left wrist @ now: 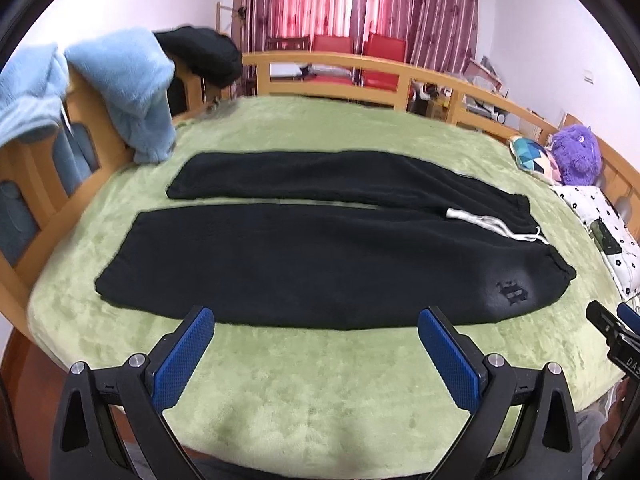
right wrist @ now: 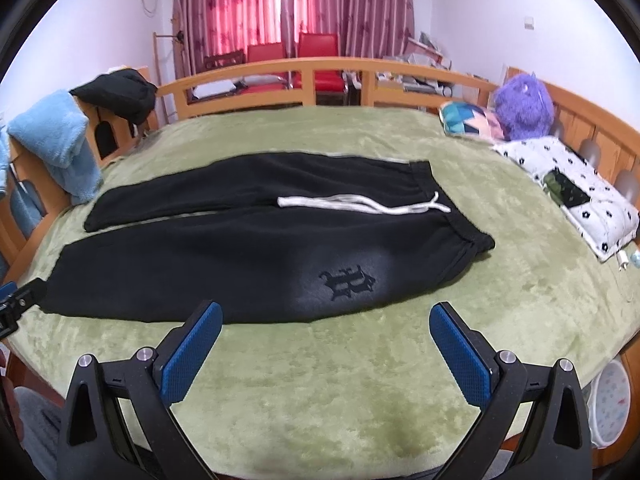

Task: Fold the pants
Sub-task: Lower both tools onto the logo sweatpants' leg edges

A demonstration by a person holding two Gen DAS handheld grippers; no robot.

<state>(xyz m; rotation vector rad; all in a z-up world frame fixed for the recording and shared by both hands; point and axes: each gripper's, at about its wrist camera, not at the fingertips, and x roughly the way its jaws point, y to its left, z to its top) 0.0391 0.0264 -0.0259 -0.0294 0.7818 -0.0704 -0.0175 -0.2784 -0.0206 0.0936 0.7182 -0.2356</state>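
On the bed point(left wrist: 320, 400) | black pants point(left wrist: 320, 264) lie flat, legs apart — ready for folding | left gripper point(left wrist: 316, 332) and right gripper point(right wrist: 326, 328) hover near edge, jaws spread, empty

Left gripper point(right wrist: 16, 304) cut by frame edge; right gripper point(left wrist: 616, 332) likewise; fingers unreadable.

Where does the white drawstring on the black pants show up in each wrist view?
Left wrist view: the white drawstring lies right of centre, at the waistband of the black pants, running toward the right edge.
Right wrist view: the drawstring lies just above centre, stretched leftward from the waistband.
Shared landmark: the purple plush toy by the bed rail, on the right in both.
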